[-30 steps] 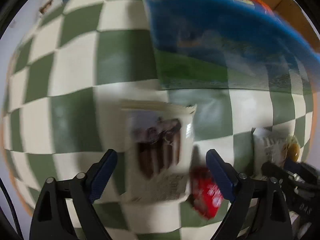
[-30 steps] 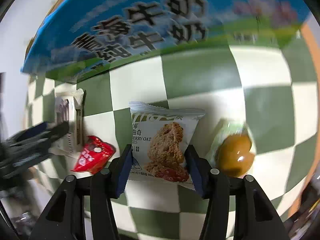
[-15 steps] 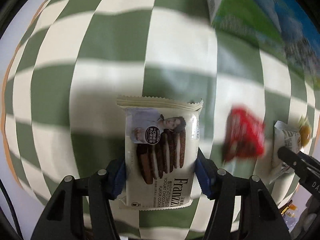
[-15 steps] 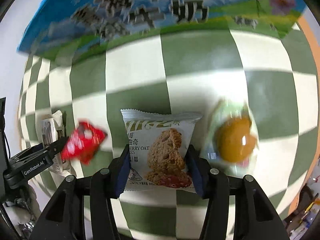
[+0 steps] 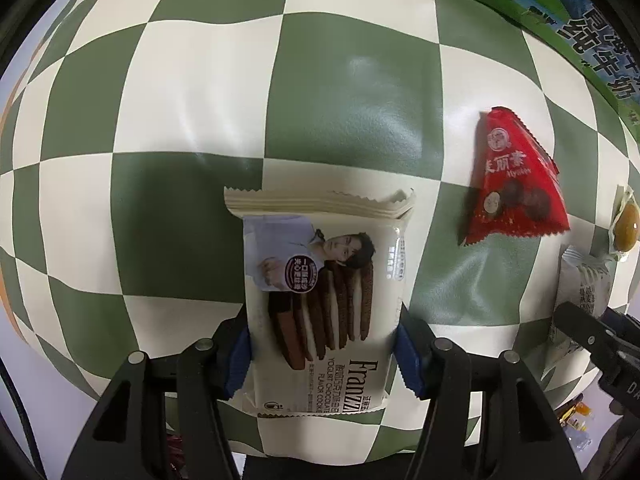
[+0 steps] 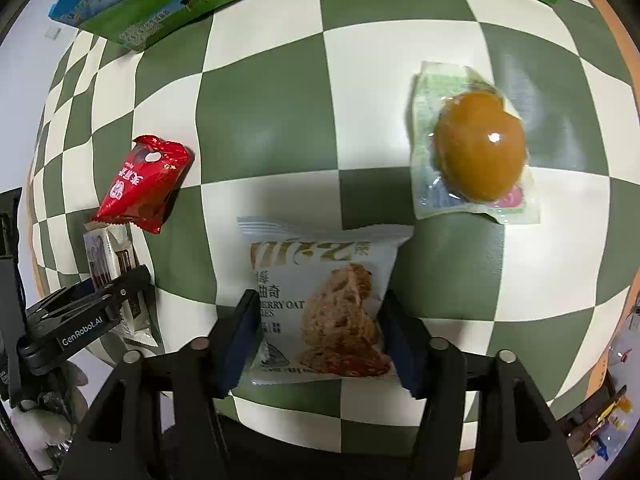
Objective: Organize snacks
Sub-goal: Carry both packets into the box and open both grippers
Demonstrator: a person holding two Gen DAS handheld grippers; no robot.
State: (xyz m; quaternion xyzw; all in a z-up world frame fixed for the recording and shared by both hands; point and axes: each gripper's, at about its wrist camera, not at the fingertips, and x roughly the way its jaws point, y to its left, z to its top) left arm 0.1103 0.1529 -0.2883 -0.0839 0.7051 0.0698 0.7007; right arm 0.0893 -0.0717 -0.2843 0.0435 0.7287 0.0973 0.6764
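A cream chocolate cookie packet [image 5: 320, 280] lies on the checked cloth, and my left gripper [image 5: 322, 344] is shut on its lower sides. The right wrist view shows this same gripper [image 6: 80, 320] and packet [image 6: 108, 264] at the left edge. My right gripper [image 6: 320, 332] points down over a pale oat cookie packet [image 6: 328, 300]. Its jaws are opening, and the packet lies flat between them with the pads just off its sides. A red triangular sweet packet [image 5: 516, 184] [image 6: 144, 184] lies between the two cookie packets.
A clear-wrapped brown egg [image 6: 476, 148] lies to the right of the oat packet. A blue and green milk carton box [image 6: 160, 4] [image 5: 560, 12] stands at the far edge. The green and white checked cloth [image 5: 200, 100] covers the table, whose near edge runs below the grippers.
My left gripper has shut on the cream cookie packet and shifted left, away from the box. The right jaws have spread off the oat packet. The red packet moved and now lies still.
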